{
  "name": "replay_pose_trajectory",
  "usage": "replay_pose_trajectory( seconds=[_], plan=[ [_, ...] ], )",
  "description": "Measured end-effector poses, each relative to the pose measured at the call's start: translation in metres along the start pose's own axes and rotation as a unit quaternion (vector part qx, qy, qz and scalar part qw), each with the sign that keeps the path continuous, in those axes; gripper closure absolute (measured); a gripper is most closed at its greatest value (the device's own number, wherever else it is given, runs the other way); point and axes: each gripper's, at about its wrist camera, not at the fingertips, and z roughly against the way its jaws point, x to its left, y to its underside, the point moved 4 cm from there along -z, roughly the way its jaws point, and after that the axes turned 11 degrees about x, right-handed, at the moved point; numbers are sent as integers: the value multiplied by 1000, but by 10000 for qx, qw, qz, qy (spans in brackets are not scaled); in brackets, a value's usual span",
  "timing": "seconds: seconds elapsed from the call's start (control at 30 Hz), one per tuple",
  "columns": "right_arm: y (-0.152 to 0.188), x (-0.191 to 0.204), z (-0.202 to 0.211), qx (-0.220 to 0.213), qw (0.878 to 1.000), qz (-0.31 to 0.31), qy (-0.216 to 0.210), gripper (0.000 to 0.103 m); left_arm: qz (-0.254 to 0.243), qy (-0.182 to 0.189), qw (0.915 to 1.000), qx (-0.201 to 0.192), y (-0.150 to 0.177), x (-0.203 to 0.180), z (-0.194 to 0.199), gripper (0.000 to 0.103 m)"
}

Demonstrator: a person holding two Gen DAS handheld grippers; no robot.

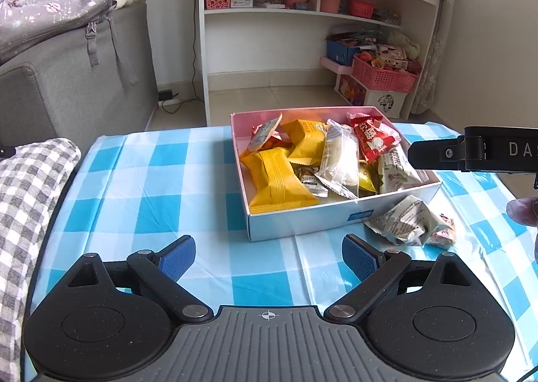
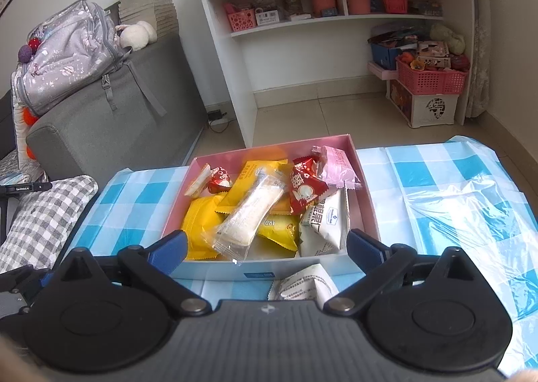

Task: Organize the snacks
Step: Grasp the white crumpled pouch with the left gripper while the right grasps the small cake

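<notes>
While both claws gape wide with nothing between their blue pads, the shallow white cardboard box with pink inside walls (image 1: 302, 224) sits centre frame on the blue-and-white checked plastic tablecloth (image 1: 151, 187), crammed with yellow, red and clear snack packets (image 1: 279, 180). Left gripper (image 1: 269, 256) hangs low before it; right gripper (image 2: 265, 247) brackets its near wall. One crumpled white wrapper (image 1: 407, 222) lies outside, lower right.
</notes>
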Motion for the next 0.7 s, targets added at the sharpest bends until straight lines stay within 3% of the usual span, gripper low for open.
replay_pose_trajectory(
  seconds=[0.4, 0.7],
  plan=[
    [23, -21, 8, 13, 9992, 313, 245, 0, -363, 43, 9993, 74, 22, -21, -8, 3],
    [31, -72, 8, 88, 9980, -74, 630, 0, -525, 181, 9984, 144, 26, -48, -31, 3]
  ],
)
